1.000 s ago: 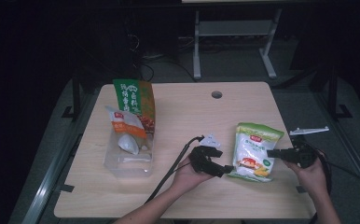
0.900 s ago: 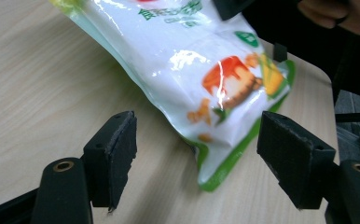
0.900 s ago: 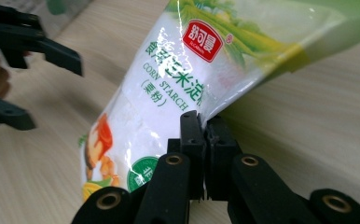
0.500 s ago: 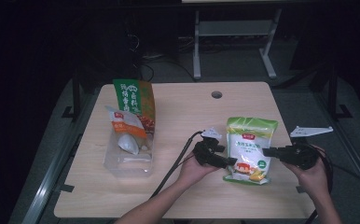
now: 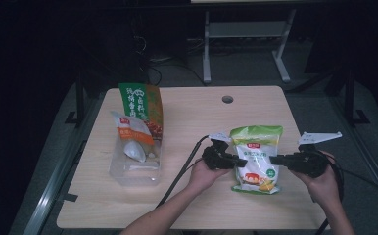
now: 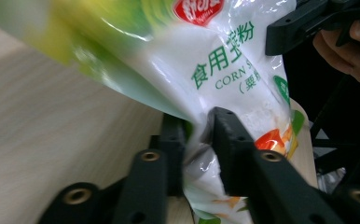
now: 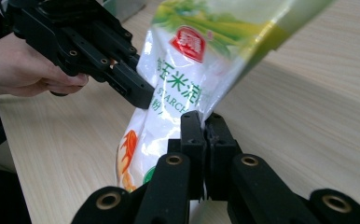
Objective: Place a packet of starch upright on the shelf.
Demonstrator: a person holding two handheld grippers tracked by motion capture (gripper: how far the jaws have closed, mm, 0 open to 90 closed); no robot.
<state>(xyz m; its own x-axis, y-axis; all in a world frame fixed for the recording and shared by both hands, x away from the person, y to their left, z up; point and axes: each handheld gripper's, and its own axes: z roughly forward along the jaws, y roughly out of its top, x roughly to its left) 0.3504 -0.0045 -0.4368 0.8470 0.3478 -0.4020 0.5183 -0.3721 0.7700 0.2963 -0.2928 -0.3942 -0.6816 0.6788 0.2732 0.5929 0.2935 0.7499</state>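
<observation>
- The corn starch bag (image 5: 255,159) stood upright near the table's (image 5: 192,117) front edge, pinched at each side edge.
- The left gripper (image 6: 197,140) and right gripper (image 7: 202,140) were clamped on thin film only; uneven pulling could have torn it or let it slip.
- Released, the bag might have toppled.

The corn starch bag (image 7: 178,88) is glossy, crinkled plastic. The table (image 5: 255,107) is matt, pale wood grain. The storage box (image 5: 133,169) is clear plastic.

Corn starch bag (image 5: 255,159) upright between left claw (image 5: 237,159) and right claw (image 5: 276,159) on table (image 5: 197,112).
</observation>
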